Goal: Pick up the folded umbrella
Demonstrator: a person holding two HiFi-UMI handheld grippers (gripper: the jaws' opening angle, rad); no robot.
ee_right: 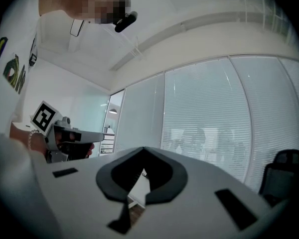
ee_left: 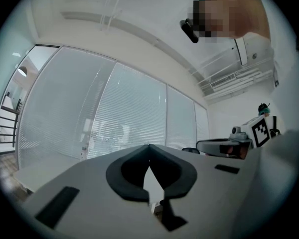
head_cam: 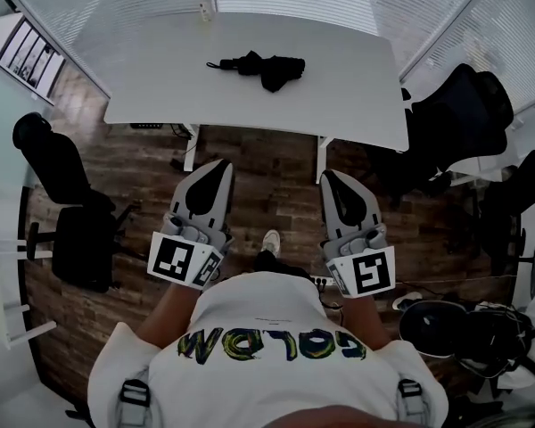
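Umbrella: the folded umbrella (head_cam: 260, 68) lies flat on the white counter (head_cam: 160, 87), about mid-counter and nearer its far edge, with its thin end sticking out to the left.
Left claw: the left claw (head_cam: 219, 164) is pinched closed, tips meeting, with nothing in it. It's held on the near side of the counter, well short of its edge, over the wood floor (head_cam: 267, 163).
Right claw: the right claw (head_cam: 330, 176) is the same deal, closed tight and empty, alongside the left one on the counter's near side.
Why like that: my guess is this is just a carry pose. Both claws are level and pointed at the counter because the person is facing it from a way off.
Progress: the grab hasn't started, and the umbrella is untouched.
Next up: whichever claw goes in probably has to open before it reaches the counter, then close across the bunched middle.
Watch out: the fabric looks floppy, so a shallow pinch could slip.
Around: black chairs (head_cam: 67, 203) sit off both ends of the counter.
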